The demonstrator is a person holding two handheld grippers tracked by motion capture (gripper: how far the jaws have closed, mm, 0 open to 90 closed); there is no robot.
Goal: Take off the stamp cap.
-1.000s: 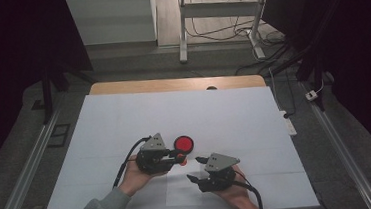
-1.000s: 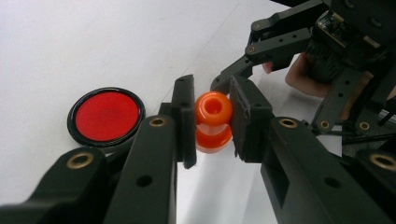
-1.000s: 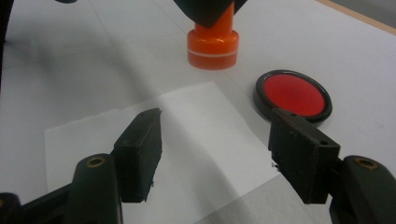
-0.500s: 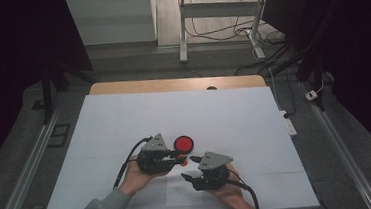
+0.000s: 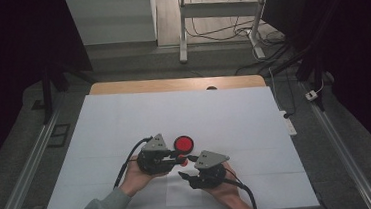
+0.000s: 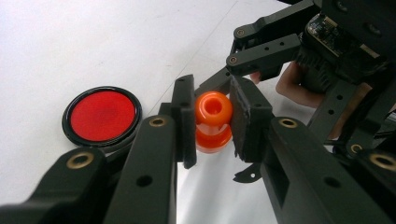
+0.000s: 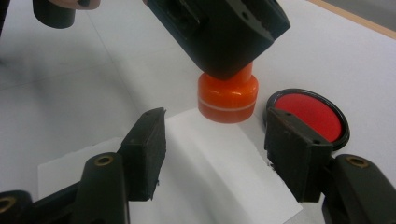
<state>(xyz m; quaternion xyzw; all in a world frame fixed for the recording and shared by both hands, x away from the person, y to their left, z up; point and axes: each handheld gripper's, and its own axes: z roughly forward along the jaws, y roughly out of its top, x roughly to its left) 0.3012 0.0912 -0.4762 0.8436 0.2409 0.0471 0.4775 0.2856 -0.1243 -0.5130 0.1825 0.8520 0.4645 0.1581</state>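
Note:
A small orange knob-shaped piece (image 6: 213,120) with a wide base and a pale ring (image 7: 228,99) stands upright on the white table cover. My left gripper (image 6: 213,105) is shut on its narrow upper part, one pad on each side. My right gripper (image 7: 219,135) is open. Its jaws have just been closing, with nothing between the pads, and the orange piece stands a little beyond their tips. In the high view the left gripper (image 5: 179,160) and right gripper (image 5: 186,166) meet near the front middle of the table.
A round red disc with a black rim (image 5: 183,144) lies flat just behind the orange piece (image 7: 310,119). A white paper slip (image 7: 224,158) lies under the right gripper's jaws. The white cover (image 5: 124,119) spreads wide, with a wooden edge (image 5: 172,84) at the far side.
The right gripper has edged left toward the orange piece and its jaws stand narrower. The left gripper and the red disc have stayed where they were.

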